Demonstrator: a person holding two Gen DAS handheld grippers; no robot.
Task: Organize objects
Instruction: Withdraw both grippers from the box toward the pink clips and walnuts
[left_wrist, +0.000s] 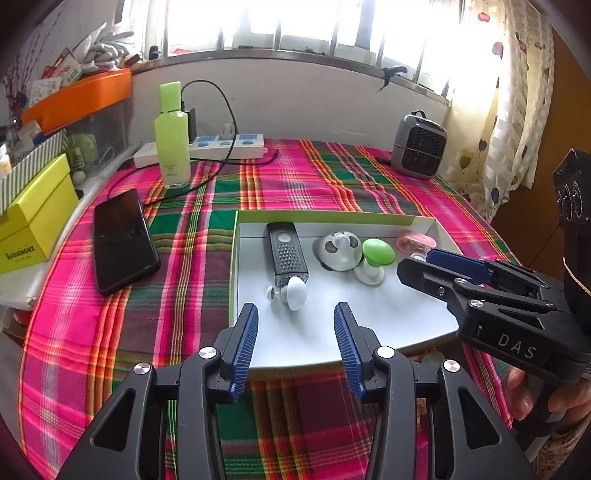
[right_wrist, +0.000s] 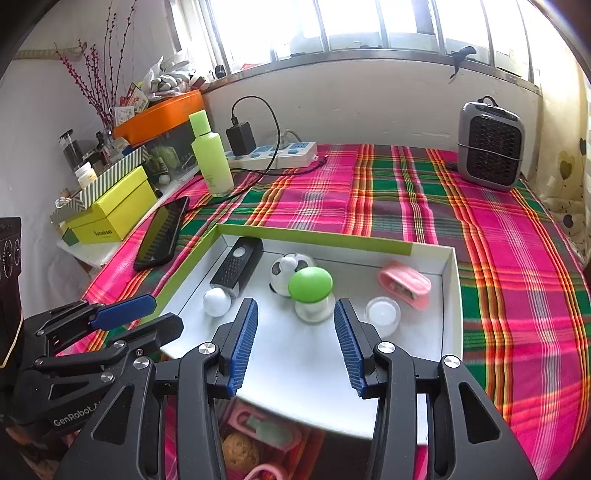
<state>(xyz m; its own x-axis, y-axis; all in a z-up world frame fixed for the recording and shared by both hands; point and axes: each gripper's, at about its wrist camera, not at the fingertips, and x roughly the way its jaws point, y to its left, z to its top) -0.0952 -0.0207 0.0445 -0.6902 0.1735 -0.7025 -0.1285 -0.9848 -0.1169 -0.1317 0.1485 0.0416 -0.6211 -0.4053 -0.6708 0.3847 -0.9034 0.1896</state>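
Tray (right_wrist: 448, 295) hides pink clips (right_wrist: 266, 430), perhaps, from left view.

White capital letters "DAS" stand on the black body of the right gripper (left_wrist: 413, 264), seen in the left wrist view to the right of the left fingers. In the right wrist view, white lettering "GenRobot.A", cut off after that, runs along the black body of the left gripper (right_wrist: 157, 310), lower left of the right fingers. The yellow box (left_wrist: 35, 221), far left of the fingers, carries a dark printed word on its front, too blurred to read for certain. The green bottle (right_wrist: 211, 157) bears small print too fine to read.
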